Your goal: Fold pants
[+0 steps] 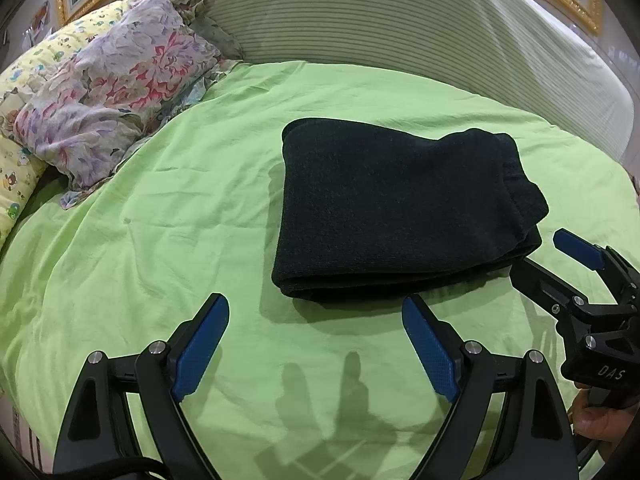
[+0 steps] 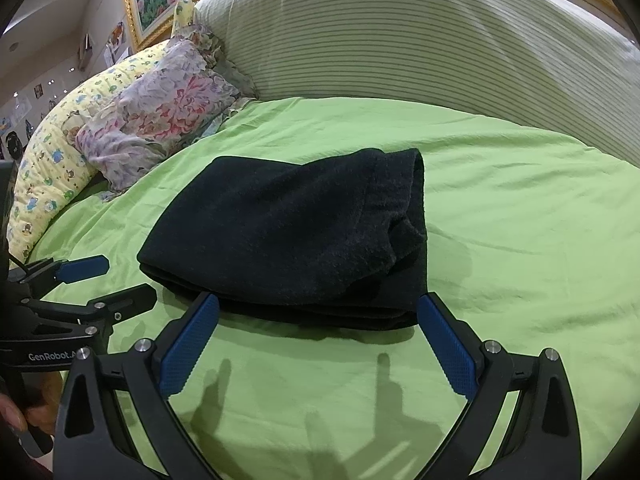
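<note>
Pants [image 1: 392, 208] folded on sheet [image 1: 160, 240] (both grippers wide).

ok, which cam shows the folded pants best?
Left wrist: the pants lie fully in view, outline clear on the green sheet. Right wrist sees them closer, near edge partly hidden behind its own gripper.

Dark pants [image 2: 288, 236] lie folded in compact bundle on green sheet [image 2: 520, 248]. Right gripper [image 2: 318, 344] spread wide, blue pads [image 2: 448, 348] near bundle's front edge, gripping nothing. Left gripper [image 2: 116, 282] at left, fingers apart, over sheet. Floral pillow [image 2: 160, 120] and yellow printed pillow [image 2: 52, 156] beyond, against striped headboard [image 2: 400, 40].
</note>
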A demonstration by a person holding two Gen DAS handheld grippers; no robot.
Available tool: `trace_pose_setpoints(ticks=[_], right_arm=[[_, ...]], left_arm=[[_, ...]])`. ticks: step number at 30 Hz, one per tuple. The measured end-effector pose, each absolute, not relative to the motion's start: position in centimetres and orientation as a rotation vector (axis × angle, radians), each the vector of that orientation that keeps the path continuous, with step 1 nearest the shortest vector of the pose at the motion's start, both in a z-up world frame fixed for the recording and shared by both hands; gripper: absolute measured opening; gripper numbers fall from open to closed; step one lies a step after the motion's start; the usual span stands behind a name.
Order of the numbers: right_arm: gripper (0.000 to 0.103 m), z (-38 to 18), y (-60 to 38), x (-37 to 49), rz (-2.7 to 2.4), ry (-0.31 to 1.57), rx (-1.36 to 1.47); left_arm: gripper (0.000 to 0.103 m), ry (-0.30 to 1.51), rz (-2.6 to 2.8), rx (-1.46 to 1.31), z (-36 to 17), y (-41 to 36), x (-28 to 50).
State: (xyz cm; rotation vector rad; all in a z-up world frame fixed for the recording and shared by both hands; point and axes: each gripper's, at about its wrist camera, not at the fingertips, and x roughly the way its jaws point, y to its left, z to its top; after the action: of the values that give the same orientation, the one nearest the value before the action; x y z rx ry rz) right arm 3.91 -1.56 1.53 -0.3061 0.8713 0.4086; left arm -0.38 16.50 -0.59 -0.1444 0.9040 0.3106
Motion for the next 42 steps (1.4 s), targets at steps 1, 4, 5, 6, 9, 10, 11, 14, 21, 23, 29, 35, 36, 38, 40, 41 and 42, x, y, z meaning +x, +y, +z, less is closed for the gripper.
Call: trace_pose_setpoints(ticks=[1, 4, 5, 6, 9, 10, 11, 14, 21, 23, 29, 35, 36, 38, 40, 41, 42], right_arm=[[0.099, 1.57, -1.54, 3.86, 0.409, 0.869, -0.309], [0.099, 1.63, -1.49, 3.8, 0.407, 0.866, -0.311], [0.099, 1.63, -1.5, 3.83, 0.408, 0.867, -0.311], [0.099, 1.68, -1.46, 3.86, 0.409, 0.866, -0.311], [0.099, 1.81, -1.35, 3.83, 0.41, 0.863, -0.313], [0.099, 1.83, -1.32, 3.81, 0.411, 0.862, -0.313], [0.099, 1.85, -1.33, 3.79, 0.411, 0.861, -0.314], [0.099, 1.92, -1.3, 3.76, 0.412, 0.861, -0.315], [0.099, 1.91, -1.22, 3.69, 0.41, 0.86, -0.317], [0.099, 1.9, -1.21, 3.68, 0.41, 0.861, -0.315], [0.099, 1.89, -1.19, 3.68, 0.41, 0.859, -0.314], [0.099, 2.03, -1.1, 3.8, 0.412, 0.856, -0.313], [0.099, 2.06, -1.1, 3.85, 0.413, 0.856, -0.312], [0.099, 2.1, -1.08, 3.99, 0.414, 0.856, -0.313], [0.099, 2.18, -1.13, 4.09, 0.413, 0.855, -0.313], [0.099, 2.21, -1.13, 4.13, 0.412, 0.854, -0.315], [0.099, 2.21, -1.14, 4.19, 0.412, 0.854, -0.315]], left_arm=[[0.089, 0.903, 0.312, -0.144, -0.52, 16.44, -0.49], [0.089, 0.9, 0.315, -0.145, -0.36, 16.39, -0.61], [0.089, 0.9, 0.315, -0.145, -0.37, 16.4, -0.6], [0.089, 0.899, 0.316, -0.146, -0.33, 16.39, -0.64], [0.089, 0.898, 0.317, -0.147, -0.24, 16.35, -0.71], [0.089, 0.898, 0.319, -0.146, -0.24, 16.35, -0.72], [0.089, 0.897, 0.319, -0.145, -0.22, 16.35, -0.69], [0.089, 0.897, 0.319, -0.145, -0.14, 16.26, -0.74], [0.09, 0.898, 0.32, -0.148, -0.13, 16.26, -0.73], [0.09, 0.897, 0.32, -0.149, -0.12, 16.25, -0.71], [0.09, 0.895, 0.317, -0.15, -0.06, 16.25, -0.67], [0.091, 0.887, 0.318, -0.154, 0.28, 16.08, -0.77], [0.091, 0.886, 0.318, -0.155, 0.33, 16.06, -0.77], [0.091, 0.886, 0.319, -0.155, 0.37, 16.06, -0.74], [0.091, 0.885, 0.317, -0.156, 0.45, 16.11, -0.63], [0.091, 0.886, 0.318, -0.155, 0.44, 16.12, -0.62], [0.091, 0.887, 0.319, -0.154, 0.46, 16.1, -0.63]])
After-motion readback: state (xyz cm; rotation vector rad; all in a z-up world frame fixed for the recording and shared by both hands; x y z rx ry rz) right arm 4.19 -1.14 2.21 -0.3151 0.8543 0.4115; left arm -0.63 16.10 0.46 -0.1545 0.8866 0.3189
